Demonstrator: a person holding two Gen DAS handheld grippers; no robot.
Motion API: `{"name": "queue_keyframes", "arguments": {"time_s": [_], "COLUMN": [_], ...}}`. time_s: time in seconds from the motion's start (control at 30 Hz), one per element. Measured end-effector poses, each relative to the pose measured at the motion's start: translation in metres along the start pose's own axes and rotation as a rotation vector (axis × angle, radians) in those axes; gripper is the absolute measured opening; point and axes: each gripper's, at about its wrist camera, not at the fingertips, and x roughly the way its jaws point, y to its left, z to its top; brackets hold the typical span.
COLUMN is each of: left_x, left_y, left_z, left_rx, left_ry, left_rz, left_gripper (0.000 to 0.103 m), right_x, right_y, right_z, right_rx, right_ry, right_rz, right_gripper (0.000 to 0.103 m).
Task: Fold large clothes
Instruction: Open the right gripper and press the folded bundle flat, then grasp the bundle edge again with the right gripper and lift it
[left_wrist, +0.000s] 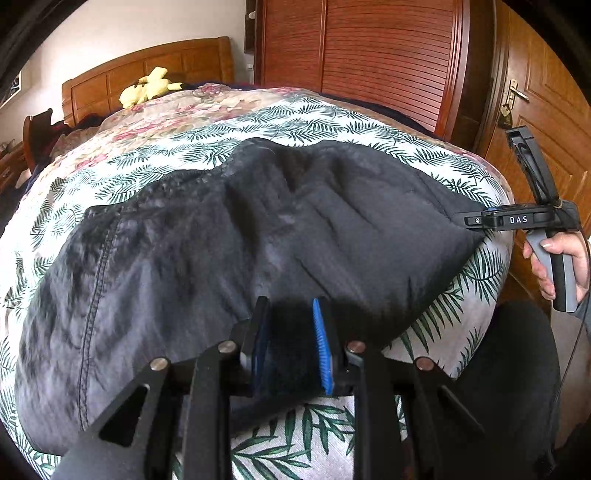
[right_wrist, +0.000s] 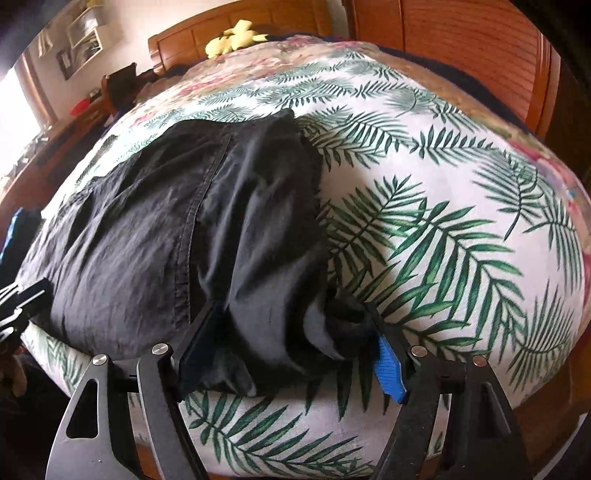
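A large black garment lies spread on a bed with a palm-leaf sheet. My left gripper sits at the garment's near edge, its jaws set apart with black cloth bunched between the blue pads. In the right wrist view the garment lies left of centre. My right gripper is at its near right corner, jaws wide, with a fold of cloth between them. The right gripper also shows in the left wrist view, at the garment's right corner, held by a hand.
A wooden headboard and a yellow plush toy are at the bed's far end. A slatted wooden wardrobe and a door stand to the right. A floral quilt covers the far half.
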Motion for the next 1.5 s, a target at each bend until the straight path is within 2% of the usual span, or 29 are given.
{"name": "queue_keyframes", "arguments": {"time_s": [0.23,0.3,0.37,0.4,0.47,0.57,0.73,0.9,1.1,1.33,1.5], "left_x": [0.0,0.0,0.0,0.0,-0.001,-0.004,-0.016,-0.03,-0.051,-0.078,-0.099], "left_y": [0.0,0.0,0.0,0.0,0.0,0.001,0.007,0.018,0.035,0.062,0.082], "left_z": [-0.001,-0.001,-0.001,-0.001,-0.001,-0.001,0.001,0.002,-0.001,-0.015,-0.032], "left_rx": [-0.001,-0.002,-0.001,-0.002,-0.004,-0.008,-0.023,-0.043,-0.074,-0.116,-0.14], "left_ry": [-0.001,0.0,-0.001,-0.001,-0.003,-0.006,-0.031,-0.062,-0.102,-0.132,-0.153], "left_rz": [-0.002,-0.003,-0.002,-0.002,-0.004,-0.004,-0.006,0.001,0.026,0.071,0.108], "left_gripper": [0.021,0.021,0.021,0.021,0.021,0.021,0.021,0.021,0.021,0.021,0.021], "right_x": [0.005,0.007,0.007,0.007,0.005,-0.005,-0.033,-0.042,-0.051,-0.06,-0.055], "right_y": [0.001,0.001,0.002,0.003,0.006,0.012,0.028,0.049,0.077,0.142,0.204], "right_z": [0.003,0.003,0.004,0.005,0.007,0.011,0.026,0.038,0.054,0.074,0.086], "right_rx": [0.027,0.033,0.039,0.042,0.037,0.005,-0.03,-0.068,-0.106,-0.219,-0.304], "right_ry": [0.026,0.033,0.04,0.043,0.037,-0.008,-0.122,-0.157,-0.201,-0.255,-0.256], "right_rz": [0.045,0.065,0.093,0.115,0.146,0.154,0.192,0.199,0.252,0.313,0.368], "right_gripper": [0.077,0.072,0.055,0.05,0.028,0.019,0.016,0.015,0.009,0.006,0.005]}}
